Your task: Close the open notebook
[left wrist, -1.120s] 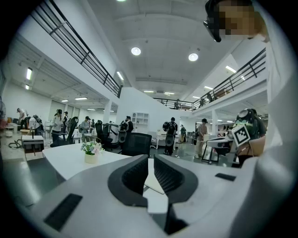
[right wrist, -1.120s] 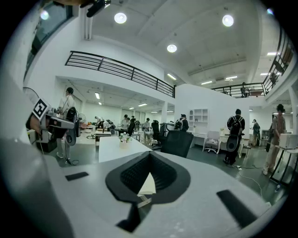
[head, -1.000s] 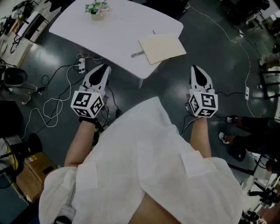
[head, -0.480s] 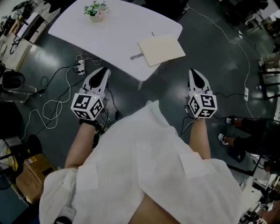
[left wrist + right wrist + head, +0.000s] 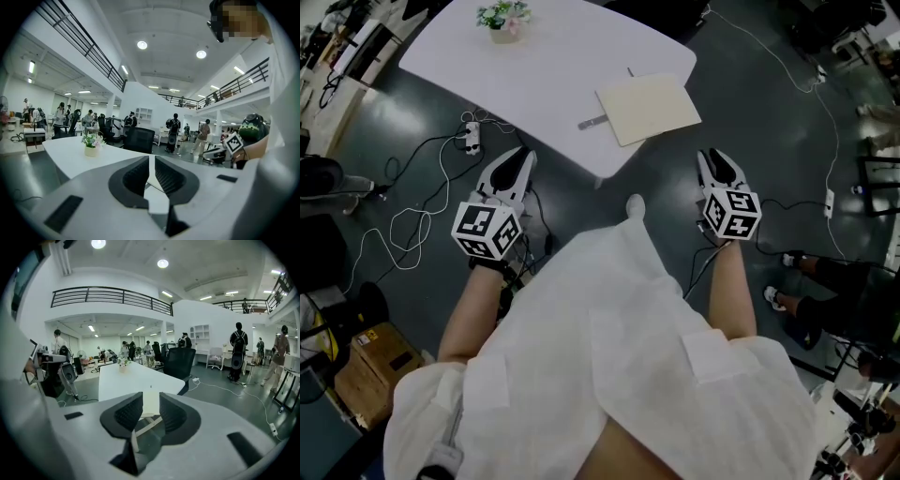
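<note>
The notebook (image 5: 648, 108) lies on the white table (image 5: 544, 66) near its right front corner. It shows a plain cream cover, with a small grey pen-like thing (image 5: 592, 121) at its left edge. Both grippers hang in front of the table, over the dark floor, touching nothing. My left gripper (image 5: 517, 159) is shut, with only a thin slit between its pads (image 5: 140, 171). My right gripper (image 5: 715, 159) has its jaws opening, and nothing is between them. In the right gripper view the notebook (image 5: 150, 401) shows far off through the gap.
A potted flower (image 5: 504, 21) stands at the table's far side. Cables and a power strip (image 5: 471, 141) lie on the floor left of the table. A cardboard box (image 5: 370, 361) sits at lower left. Office chairs (image 5: 180, 363) and several people stand beyond the table.
My right gripper has sunk a little and come nearer the body, and its jaws have parted from shut. The left gripper has shifted only slightly.
</note>
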Demonstrator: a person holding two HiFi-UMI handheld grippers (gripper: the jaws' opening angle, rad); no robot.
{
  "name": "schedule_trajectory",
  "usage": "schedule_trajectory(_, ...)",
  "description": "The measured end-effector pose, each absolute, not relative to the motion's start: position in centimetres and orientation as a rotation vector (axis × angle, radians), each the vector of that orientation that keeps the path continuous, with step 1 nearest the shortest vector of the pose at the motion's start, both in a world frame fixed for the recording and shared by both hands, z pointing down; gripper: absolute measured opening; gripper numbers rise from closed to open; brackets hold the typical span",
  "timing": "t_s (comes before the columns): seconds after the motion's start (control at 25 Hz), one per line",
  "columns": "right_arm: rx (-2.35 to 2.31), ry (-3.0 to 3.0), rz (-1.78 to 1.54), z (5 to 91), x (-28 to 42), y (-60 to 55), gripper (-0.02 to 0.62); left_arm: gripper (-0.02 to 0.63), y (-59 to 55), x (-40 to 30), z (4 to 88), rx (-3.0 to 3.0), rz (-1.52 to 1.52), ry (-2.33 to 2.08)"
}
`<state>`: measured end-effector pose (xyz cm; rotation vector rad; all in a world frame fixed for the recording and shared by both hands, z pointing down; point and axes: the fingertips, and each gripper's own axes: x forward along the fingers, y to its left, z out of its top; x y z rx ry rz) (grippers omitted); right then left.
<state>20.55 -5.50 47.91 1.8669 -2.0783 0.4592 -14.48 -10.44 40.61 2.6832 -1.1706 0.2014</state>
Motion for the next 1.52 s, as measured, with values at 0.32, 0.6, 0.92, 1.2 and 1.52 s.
schedule_trajectory(0.32, 1.736, -2.063, 0.613, 53.0, 25.2, -12.5, 0.158, 0.034, -15.5, -9.2, 41.7, 2.630, 0.235, -1.195)
schedule_trajectory(0.6, 1.594, -2.051, 0.731, 58.1, 28.8, -18.8, 0.224, 0.034, -19.5, -4.5, 42.4, 2.578, 0.271, -1.226)
schedule_trajectory(0.92, 1.432, -1.984, 0.871, 64.6, 31.5, -22.6, 0.261, 0.034, -21.2, -1.3, 43.0, 2.526, 0.316, -1.266)
schedule_trajectory(1.2, 1.318, -1.940, 0.989, 68.9, 32.6, -24.1, 0.278, 0.034, -21.1, -0.8, 44.2, 2.462, 0.351, -1.322)
schedule_trajectory(1.52, 1.208, -1.951, 1.077, 70.6, 31.6, -25.4, 0.278, 0.034, -21.1, -1.3, 45.0, 2.411, 0.342, -1.386)
